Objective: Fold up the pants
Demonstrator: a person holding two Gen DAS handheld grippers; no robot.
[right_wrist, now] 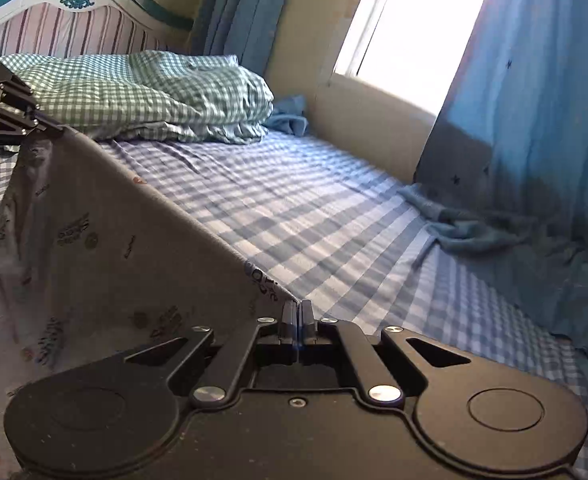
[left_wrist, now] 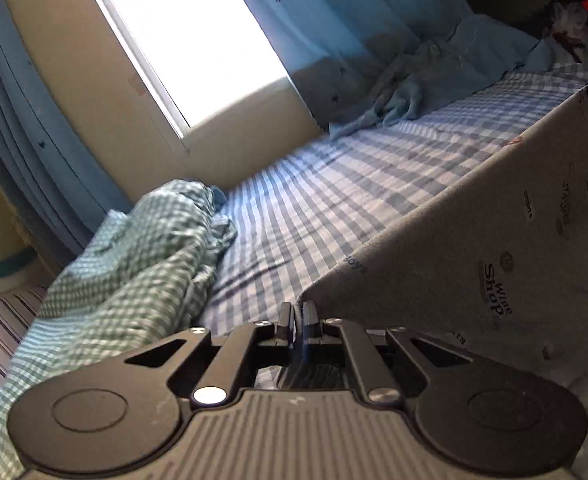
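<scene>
My left claw (left_wrist: pixel 299 312) is clamped on one corner of the gray pants (left_wrist: pixel 474 240), and my right claw (right_wrist: pixel 296 312) is clamped on the other. The pants hang tight between them above the checked bed sheet (right_wrist: pixel 314 216). I think I should carry both corners across evenly, so the edge stays straight and lands flat.

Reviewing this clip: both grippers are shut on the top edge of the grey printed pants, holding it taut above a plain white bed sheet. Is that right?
Not quite. The bed sheet is blue-and-white checked, not plain white; the right wrist view shows it clearly. The rest holds: the left gripper and the right gripper are each shut on the top edge of the grey printed pants, which runs taut between them above the bed.
</scene>
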